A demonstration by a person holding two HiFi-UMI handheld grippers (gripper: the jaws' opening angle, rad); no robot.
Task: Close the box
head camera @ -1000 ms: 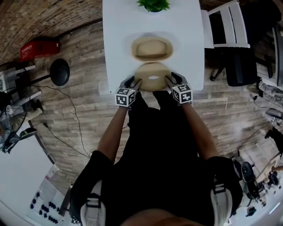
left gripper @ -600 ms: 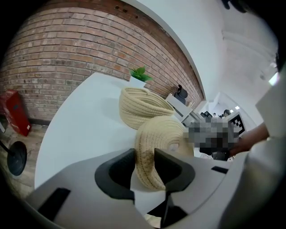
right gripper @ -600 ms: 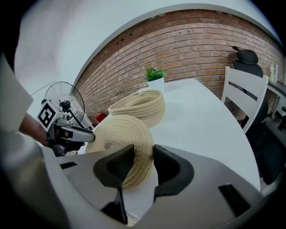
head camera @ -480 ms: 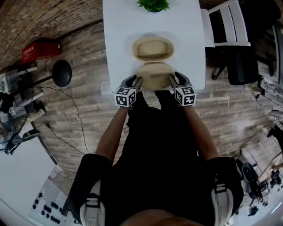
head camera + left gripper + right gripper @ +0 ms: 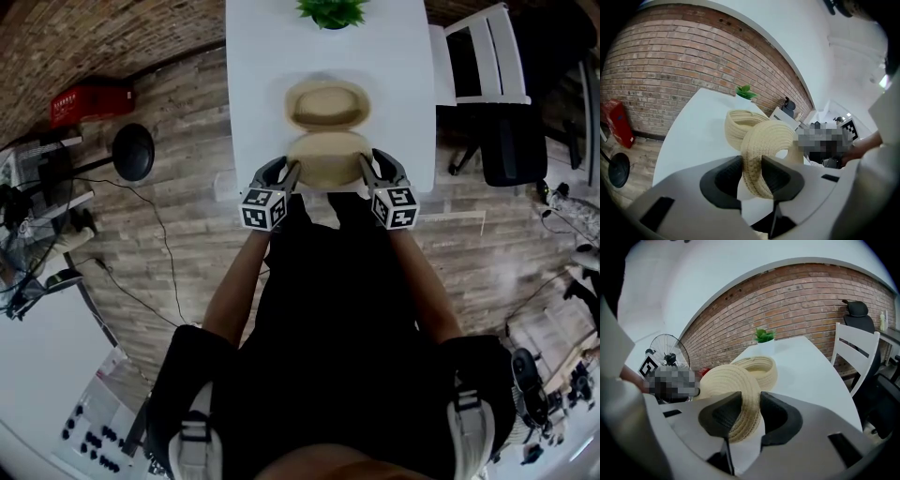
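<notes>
A woven beige basket (image 5: pixel 328 103) stands open on the white table (image 5: pixel 262 56). Its round woven lid (image 5: pixel 328 159) is held just above the table's near edge, in front of the basket. My left gripper (image 5: pixel 286 173) is shut on the lid's left rim and my right gripper (image 5: pixel 370 170) on its right rim. In the left gripper view the lid's rim (image 5: pixel 761 150) is pinched between the pads of the left gripper (image 5: pixel 751 165), whose jaws have just been closing. The right gripper view shows the lid (image 5: pixel 726 380) clamped by the right gripper (image 5: pixel 750 404), jaws likewise just closing, with the basket (image 5: pixel 764 366) behind.
A small potted plant (image 5: pixel 328 11) stands at the table's far end. A white chair (image 5: pixel 478 56) and a black office chair (image 5: pixel 516 141) are to the right. A red box (image 5: pixel 89 101) and a round black base (image 5: pixel 134 152) lie on the wooden floor to the left.
Both grippers have closed on the lid's rim and risen with it. The lid has come up off the table and now hides more of the basket in both gripper views.
</notes>
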